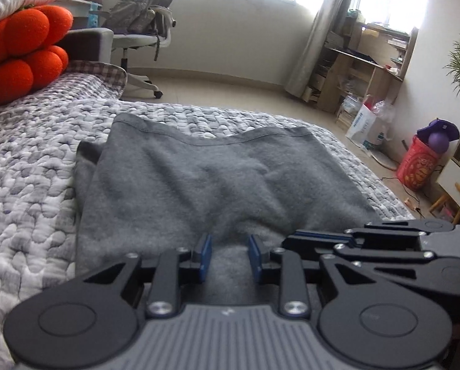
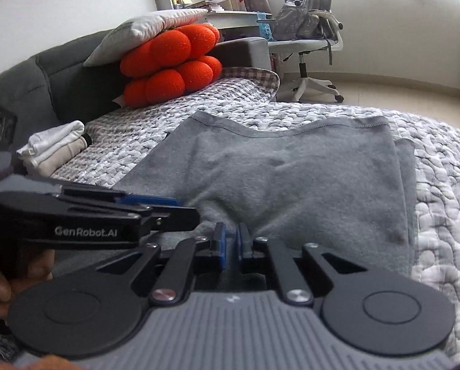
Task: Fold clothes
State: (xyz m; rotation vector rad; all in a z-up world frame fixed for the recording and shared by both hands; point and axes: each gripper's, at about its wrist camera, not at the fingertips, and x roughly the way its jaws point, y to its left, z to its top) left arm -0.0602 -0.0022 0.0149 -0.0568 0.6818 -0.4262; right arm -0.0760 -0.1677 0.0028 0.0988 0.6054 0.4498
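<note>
Left wrist view: the left gripper (image 1: 230, 252) hangs low over the near edge of the grey garment (image 1: 217, 178), its blue pads apart with cloth showing between them but not pinched; the garment lies flattened on the quilted bedspread (image 1: 29, 160); the right gripper (image 1: 294, 237) lies just beside, to the right.

Right wrist view: the right gripper (image 2: 229, 243) has its pads nearly together at the garment's (image 2: 291, 178) near edge; whether cloth is nipped between them I cannot tell; the left gripper (image 2: 180, 203) crosses in from the left, held by a hand (image 2: 2, 280); folded clothes (image 2: 57, 148) sit far left; orange cushions (image 2: 171, 64) lie beyond.
</note>
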